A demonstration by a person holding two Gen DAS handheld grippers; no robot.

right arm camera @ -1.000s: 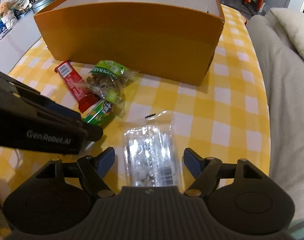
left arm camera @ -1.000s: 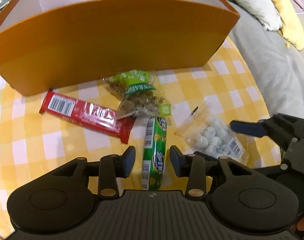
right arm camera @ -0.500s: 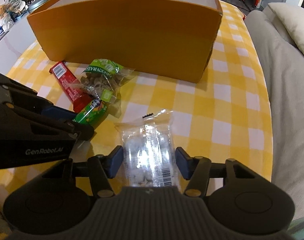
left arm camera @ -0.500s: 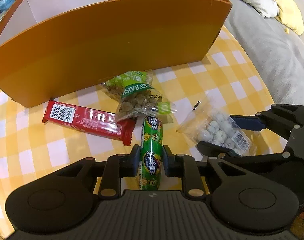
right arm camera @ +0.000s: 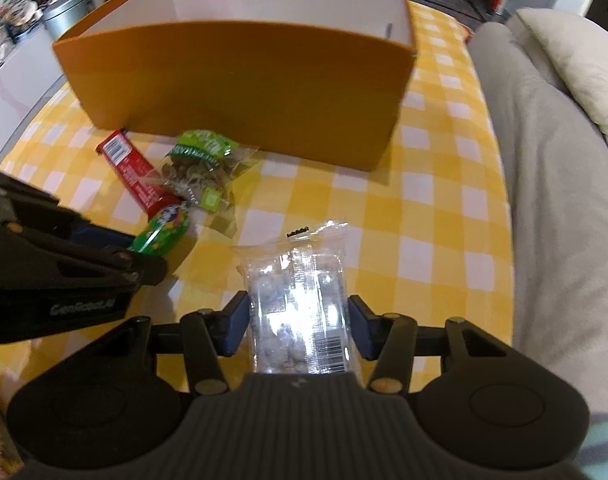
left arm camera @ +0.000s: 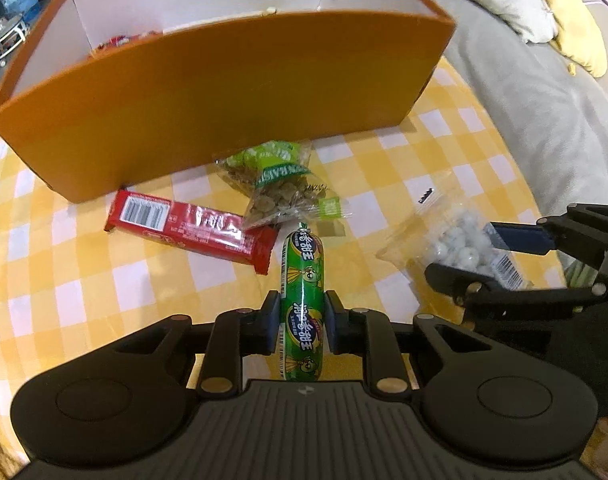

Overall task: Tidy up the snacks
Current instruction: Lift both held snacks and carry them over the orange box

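"GenRobot.AI" on left gripper [right arm camera: 144, 258]

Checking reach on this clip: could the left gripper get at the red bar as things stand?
Probably not yet: the left gripper is shut on the green sausage. The red bar lies close ahead, its right end under the raisin bag.

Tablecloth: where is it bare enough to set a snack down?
Bare tablecloth lies between the clear bag, the box and the sofa. It is crowded left of that: raisin bag, red bar and green sausage overlap.
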